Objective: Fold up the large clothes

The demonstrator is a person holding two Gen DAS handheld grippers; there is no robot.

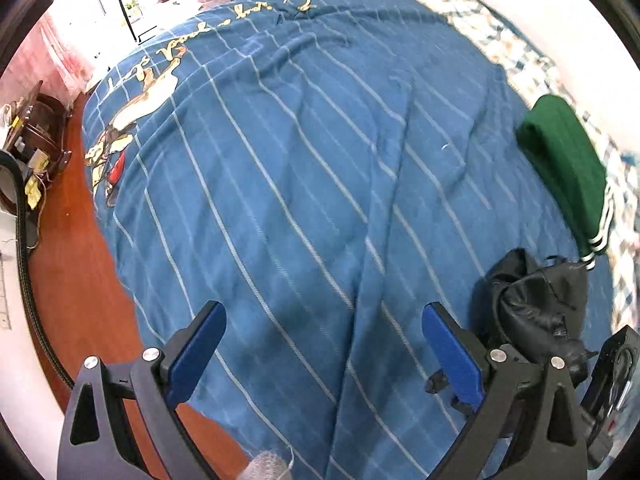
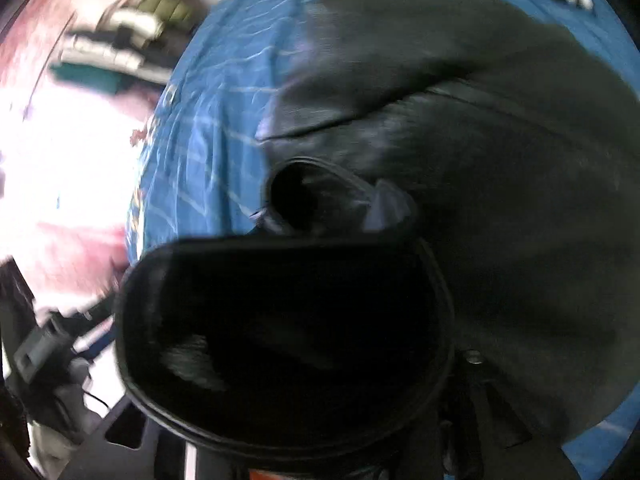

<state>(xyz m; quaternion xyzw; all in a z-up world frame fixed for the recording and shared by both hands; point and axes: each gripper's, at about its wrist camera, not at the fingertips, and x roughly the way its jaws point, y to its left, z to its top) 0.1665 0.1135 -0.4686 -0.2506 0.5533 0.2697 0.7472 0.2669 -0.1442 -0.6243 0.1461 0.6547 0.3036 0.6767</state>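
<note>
Blue striped bedspread covers the bed and fills most of your left wrist view, with red-brown floor at 8 o'clock.

Item 1: black garment, bunched in a heap on the bedspread at 4 o'clock, just beyond the right-side finger of your left tool.

Item 2: your left tool, fingers spread wide, blue pads bare, nothing between them, hovering over the bedspread.

Item 3: folded green garment with white-striped cuff, at 3 o'clock near the bed's far edge, just beyond the black heap.

Item 4: your right tool, hidden. In the right wrist view the black garment lies right up against the lens, a sleeve-like opening gaping at 6 o'clock. You cannot tell how its jaws stand.
</note>
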